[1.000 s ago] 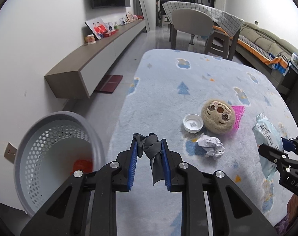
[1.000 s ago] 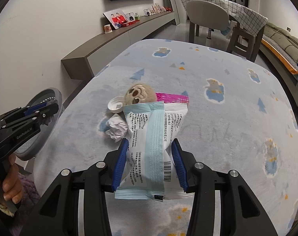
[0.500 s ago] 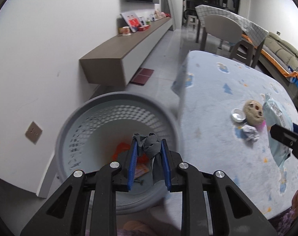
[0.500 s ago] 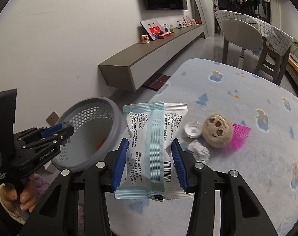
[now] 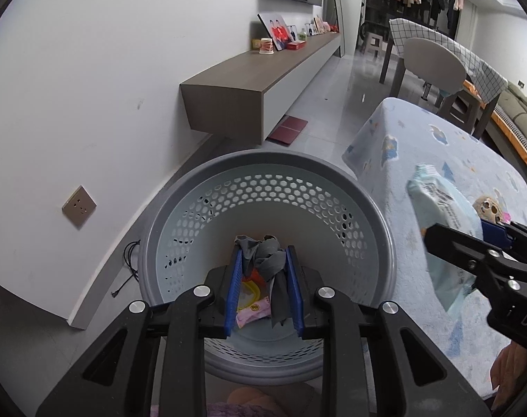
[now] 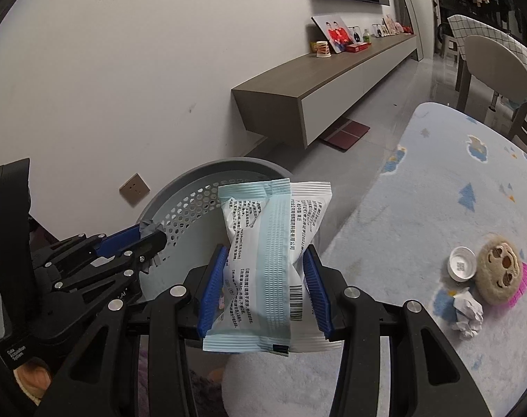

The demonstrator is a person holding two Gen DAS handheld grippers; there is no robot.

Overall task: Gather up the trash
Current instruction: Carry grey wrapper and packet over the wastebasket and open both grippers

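Over basket [image 5: 208,187]: left gripper [image 5: 264,279] clamps gray rag [image 5: 268,264] | right gripper [image 6: 265,286] clamps packet [image 6: 267,260]

Black plastic left gripper [image 5: 263,286] and right gripper [image 6: 265,290], silver screws, ribbed blue fingers [image 5: 234,285].

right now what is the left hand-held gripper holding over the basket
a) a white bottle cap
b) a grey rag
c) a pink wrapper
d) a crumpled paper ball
b: the left hand-held gripper is shut on a grey rag above the basket.
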